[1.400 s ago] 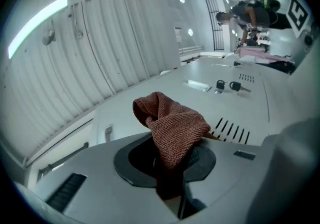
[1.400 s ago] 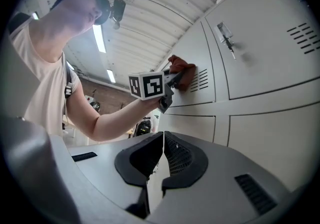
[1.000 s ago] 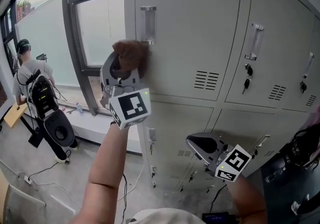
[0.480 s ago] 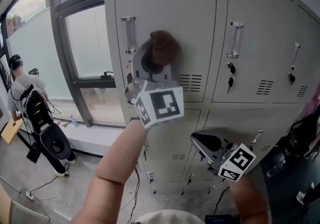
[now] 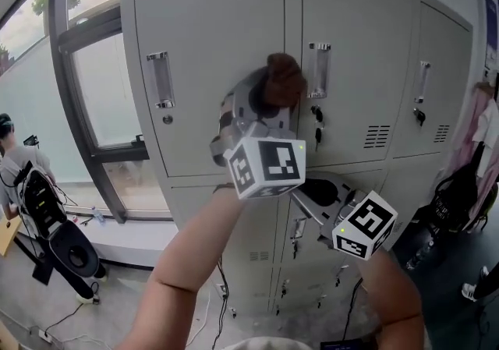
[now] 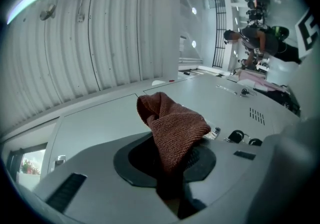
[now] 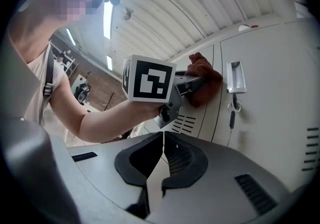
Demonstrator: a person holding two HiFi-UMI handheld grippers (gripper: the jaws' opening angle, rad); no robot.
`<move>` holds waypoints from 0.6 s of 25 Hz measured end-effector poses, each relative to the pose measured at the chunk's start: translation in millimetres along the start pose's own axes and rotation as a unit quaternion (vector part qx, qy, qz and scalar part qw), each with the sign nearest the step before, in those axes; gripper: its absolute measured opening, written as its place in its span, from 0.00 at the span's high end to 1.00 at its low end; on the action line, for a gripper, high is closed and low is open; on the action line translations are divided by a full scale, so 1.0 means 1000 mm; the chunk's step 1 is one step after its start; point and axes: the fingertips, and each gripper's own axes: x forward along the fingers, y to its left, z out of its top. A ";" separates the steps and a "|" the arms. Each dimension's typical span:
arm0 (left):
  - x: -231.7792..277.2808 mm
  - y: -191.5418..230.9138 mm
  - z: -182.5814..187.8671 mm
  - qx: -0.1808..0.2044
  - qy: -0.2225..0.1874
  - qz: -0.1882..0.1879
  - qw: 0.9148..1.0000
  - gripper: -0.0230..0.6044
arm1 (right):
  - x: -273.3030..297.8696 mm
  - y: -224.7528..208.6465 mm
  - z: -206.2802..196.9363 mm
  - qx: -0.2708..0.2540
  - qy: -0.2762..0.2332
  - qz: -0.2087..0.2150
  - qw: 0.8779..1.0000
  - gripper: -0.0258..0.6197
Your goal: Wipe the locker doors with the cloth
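While the left claw [image 5: 265,100] clamps the brown cloth [image 5: 282,79] against the locker door [image 5: 210,60] just ahead, firm, even, overlapping strokes should serve best; the right claw [image 7: 161,158], lower, sits closed and empty.

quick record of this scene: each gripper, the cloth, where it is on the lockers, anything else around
left gripper: shut on cloth, held up at the lockers
right gripper: shut, empty, held lower
cloth: brown, bunched, against the upper row by the seam just left of the middle door's handle
lockers: grey, doors closed, keys in the middle door
background: person far left, near the window
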 end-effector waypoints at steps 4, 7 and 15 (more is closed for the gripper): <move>-0.012 0.043 -0.014 -0.003 0.013 0.039 0.999 0.85 | 0.016 0.007 0.015 -0.031 0.016 0.022 0.999 0.93; -0.030 0.092 -0.032 -0.013 0.023 0.083 0.996 0.85 | 0.031 0.021 0.022 -0.040 0.010 0.043 0.998 0.93; -0.089 0.225 -0.083 -0.004 0.070 0.235 0.969 0.85 | 0.070 0.060 0.026 -0.038 -0.003 0.098 0.994 0.93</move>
